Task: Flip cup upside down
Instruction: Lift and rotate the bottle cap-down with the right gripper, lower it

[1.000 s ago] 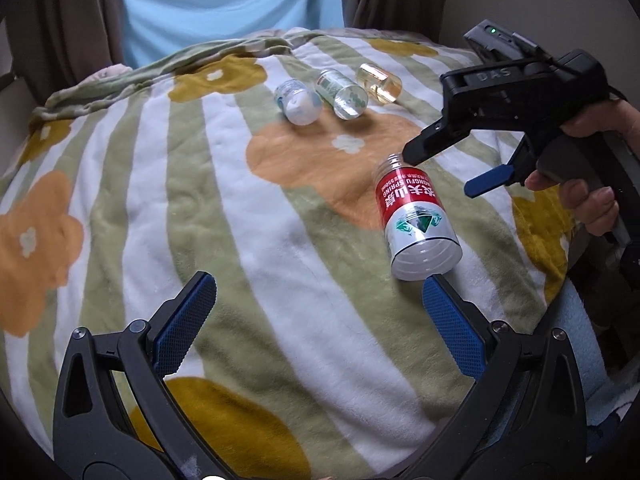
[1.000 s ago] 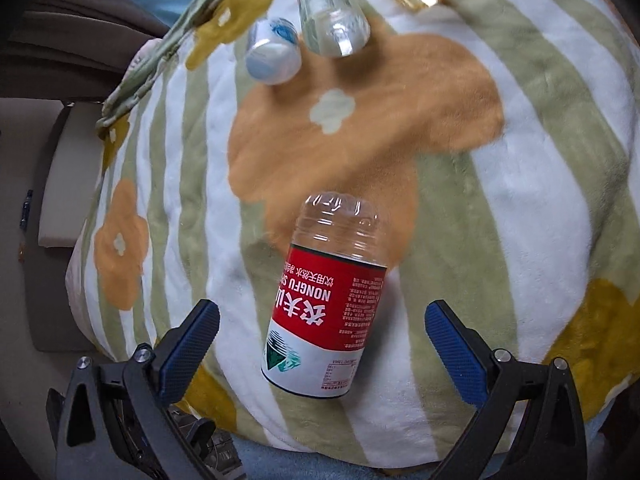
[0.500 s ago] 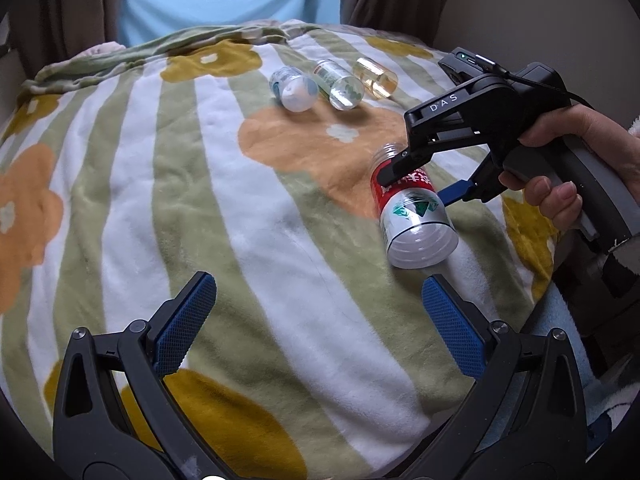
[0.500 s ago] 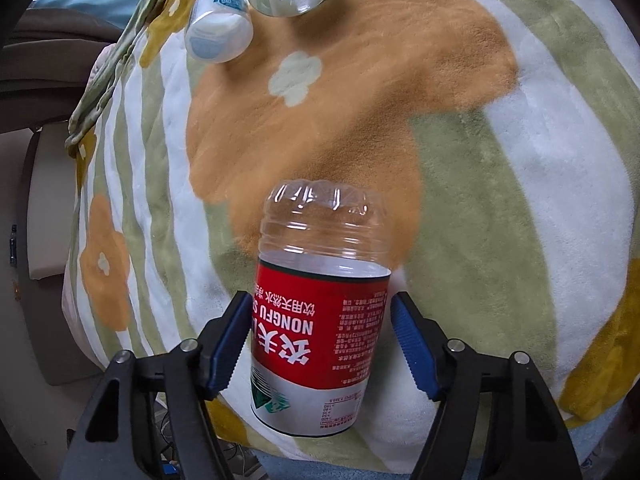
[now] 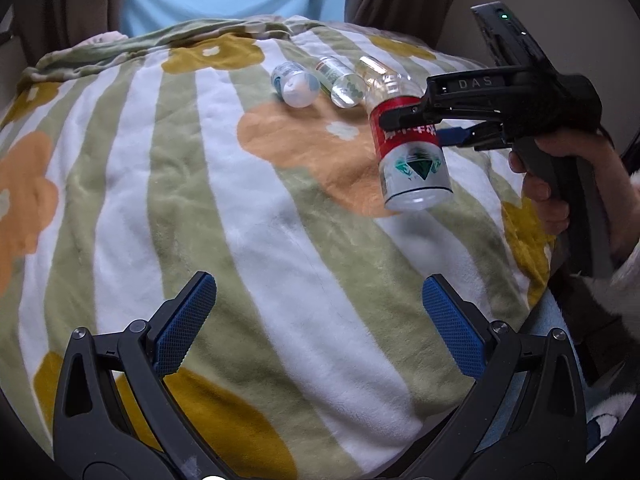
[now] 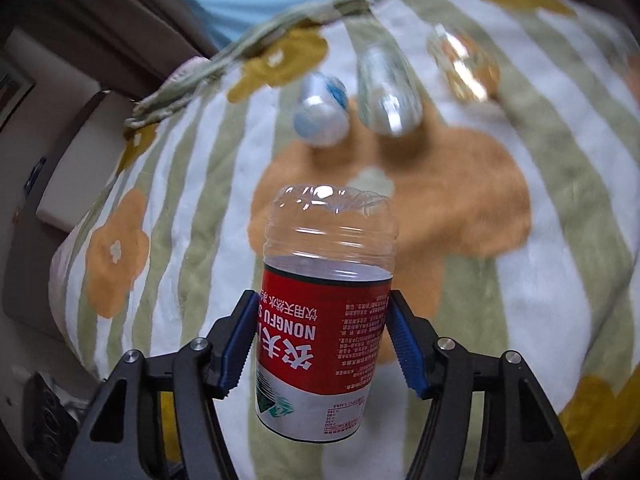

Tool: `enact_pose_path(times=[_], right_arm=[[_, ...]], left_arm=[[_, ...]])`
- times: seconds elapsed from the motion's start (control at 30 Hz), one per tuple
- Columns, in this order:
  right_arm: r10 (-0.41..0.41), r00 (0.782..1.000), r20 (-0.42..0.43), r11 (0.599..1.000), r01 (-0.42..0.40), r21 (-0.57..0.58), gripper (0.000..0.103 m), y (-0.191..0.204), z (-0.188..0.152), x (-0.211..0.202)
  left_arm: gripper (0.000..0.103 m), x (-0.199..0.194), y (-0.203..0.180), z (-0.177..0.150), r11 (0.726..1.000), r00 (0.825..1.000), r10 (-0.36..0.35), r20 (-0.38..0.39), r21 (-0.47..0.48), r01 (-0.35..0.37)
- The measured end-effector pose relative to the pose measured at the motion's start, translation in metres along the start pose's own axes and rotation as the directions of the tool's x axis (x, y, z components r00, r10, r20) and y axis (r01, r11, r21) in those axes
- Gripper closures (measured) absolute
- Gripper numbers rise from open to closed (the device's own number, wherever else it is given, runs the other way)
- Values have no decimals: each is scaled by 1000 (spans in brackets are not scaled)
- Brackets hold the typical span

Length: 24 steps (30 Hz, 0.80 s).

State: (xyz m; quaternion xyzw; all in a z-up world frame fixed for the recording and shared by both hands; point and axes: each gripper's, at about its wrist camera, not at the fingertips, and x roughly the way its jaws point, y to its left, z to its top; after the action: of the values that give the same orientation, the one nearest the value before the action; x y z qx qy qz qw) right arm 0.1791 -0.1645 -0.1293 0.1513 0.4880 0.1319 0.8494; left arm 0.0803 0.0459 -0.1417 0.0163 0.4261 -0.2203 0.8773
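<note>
Cup (image 6: 324, 320) sits squarely between the jaws of our right gripper (image 6: 322, 344), which are clenched on its red label band: one blue pad presses the label's left edge, the other its right edge. It is a cut-down clear plastic bottle with a red and white Nongfu label. Its ribbed, closed clear end points forward, beyond the fingertips, while the cut open end hangs back toward the gripper body, below the pads. In our left wrist view the cup (image 5: 408, 148) is lifted off the blanket (image 5: 200, 200), tilted, with the open rim lowest and nearest us, and the right gripper (image 5: 412, 124) reaches in from the side to pinch it, a hand wrapped round its handle.

Our left gripper (image 5: 316, 320) is released, its jaws spread wide with only the striped, flower-patterned blanket between the blue pads. The cup hangs well ahead of these jaws and off toward the right finger's side.

Farther ahead of both grippers, three small containers lie on their sides in a row on the blanket: a blue-labelled bottle (image 5: 296, 86), a clear bottle (image 5: 340, 84) just beside it, and an amber glass (image 6: 464, 68), which the cup partly hides in the left view.
</note>
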Motion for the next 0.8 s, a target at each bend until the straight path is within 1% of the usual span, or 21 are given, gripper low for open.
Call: enact_pose_path(times=[0.03,0.07,0.13,0.2,0.27,0.3,0.43,0.53,0.67,0.8], right_arm=[[-13,997,80,998,19,-68,44,6,-5,-4],[-23,988,154,990,43,-131,44,11,-12,-5],[-20,965,263,972,81,-220,44,17,-26,-1],[-18,948,319,962,104,-253,44,20,-38,8],[-38,938,346,946,145,-289,44,21,-45,16],[-48,935,352,936,165,-311,44,22,-47,19],[-38,936,351,906,180,-382,44,25,-54,18],[-34,945,324,891,175,-418,44,25,-58,12],[-36,964,263,884,153,-441,44,23,-56,6],[-53,973,223,870,154,-469,44,25,-60,2]], left_arm=[[0,1,1,0,1000,1000,-5,-1,-11,5],[0,1,2,0,1000,1000,-9,-2,-23,9],[0,2,4,0,999,1000,-10,-5,-43,10],[0,0,7,-2,998,1000,-5,-9,-59,5],[0,-2,11,-4,998,1000,3,-15,-70,-4],[0,-3,12,-5,997,1000,6,-16,-74,-7],[0,-2,17,-5,996,1000,9,-26,-85,-11],[0,2,15,-2,996,999,1,-35,-84,-4],[0,5,7,1,998,999,-6,-35,-64,4],[0,10,-1,4,999,999,-10,-47,-46,8]])
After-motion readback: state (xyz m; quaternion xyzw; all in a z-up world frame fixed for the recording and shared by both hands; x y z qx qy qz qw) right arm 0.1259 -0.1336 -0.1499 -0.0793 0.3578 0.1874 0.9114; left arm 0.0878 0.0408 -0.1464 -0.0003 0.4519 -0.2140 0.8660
